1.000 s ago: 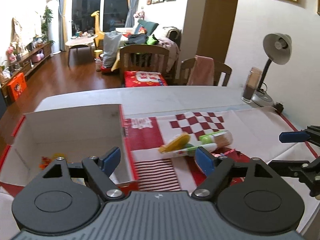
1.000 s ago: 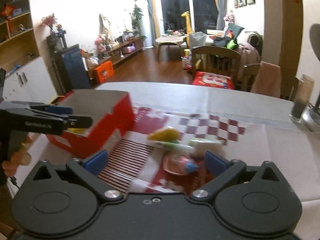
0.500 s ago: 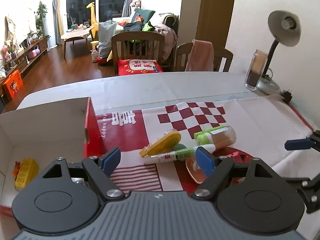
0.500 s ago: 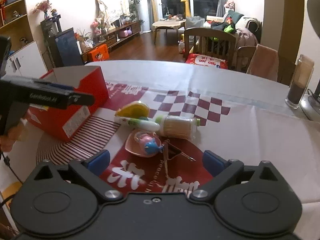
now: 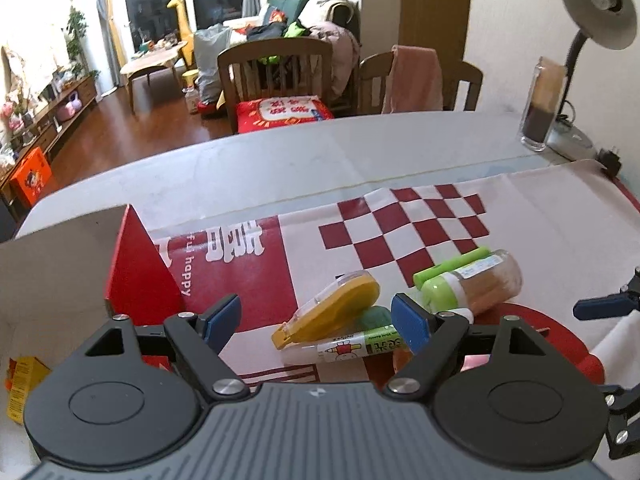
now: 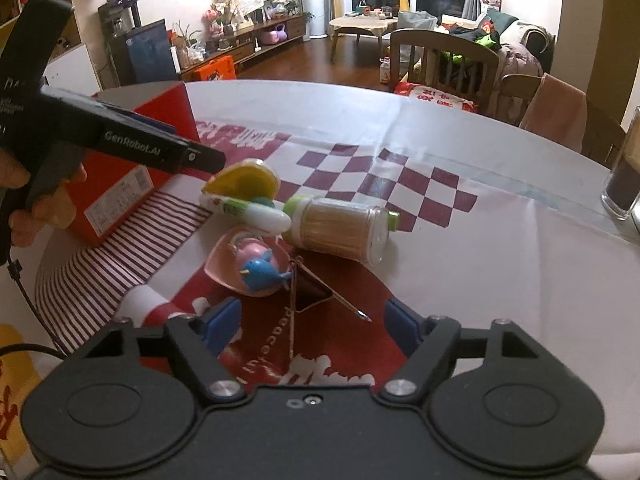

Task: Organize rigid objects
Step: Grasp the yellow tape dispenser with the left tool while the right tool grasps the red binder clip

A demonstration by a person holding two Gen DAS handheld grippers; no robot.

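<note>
A pile lies on the red-and-white cloth: a yellow tape dispenser, a glue stick, a green-capped toothpick jar and a green marker. My left gripper hovers open just before the dispenser and glue stick. In the right wrist view, a pink dish with a blue whale toy and a black binder clip lie in front of my right gripper. Its jaws are closing; one wire handle of the clip reaches between them, untouched. The red box stands left.
The box's white inside holds a yellow item. A tall glass and a desk lamp stand at the far right of the table. Wooden chairs sit behind the table's far edge. A hand holds the left gripper.
Both grippers have come forward and down toward the pile. The box has slid to the left edge of the left wrist view. The right jaws have narrowed.
</note>
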